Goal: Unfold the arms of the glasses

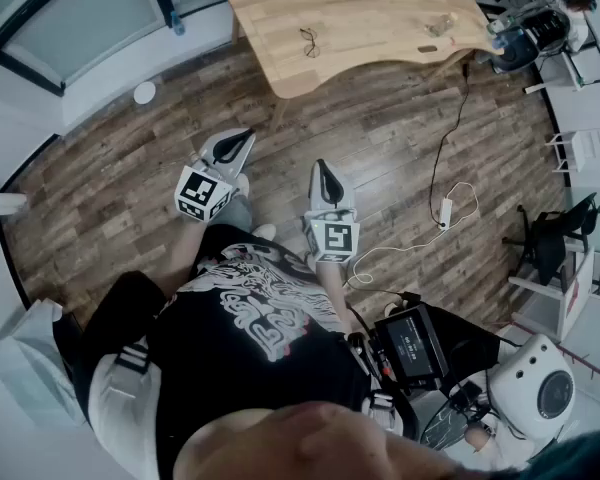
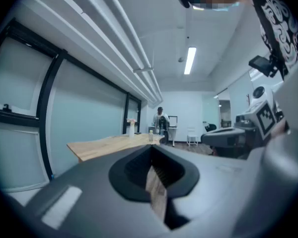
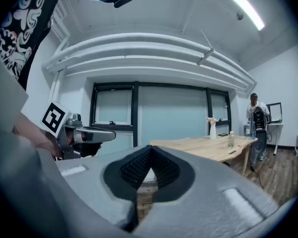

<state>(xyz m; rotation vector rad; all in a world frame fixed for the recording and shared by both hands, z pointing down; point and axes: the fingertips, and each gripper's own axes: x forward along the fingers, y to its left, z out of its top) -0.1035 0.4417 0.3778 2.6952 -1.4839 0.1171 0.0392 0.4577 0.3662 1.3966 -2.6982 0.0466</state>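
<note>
Wood-plank floor (image 1: 400,148) lies beneath us, short of the worktop (image 1: 360,18). Our left gripper (image 1: 242,140) hangs low, jaws pressed together on nothing. The glasses (image 1: 310,41) lie on the worktop, far ahead of both grippers. Our right gripper (image 1: 322,168) is likewise closed and empty.

My left claw (image 1: 246,136) and right claw (image 1: 322,166) wore smooth, matt grey plastic shells. Their inner pads (image 3: 133,168) were black and finely ribbed, rubbery in look. The desk (image 1: 360,13) was pale wood, smooth with a soft sheen. The floor (image 1: 110,178) was darker, streaky wood-grain planking. My shirt (image 1: 250,338) was black printed cloth.
</note>
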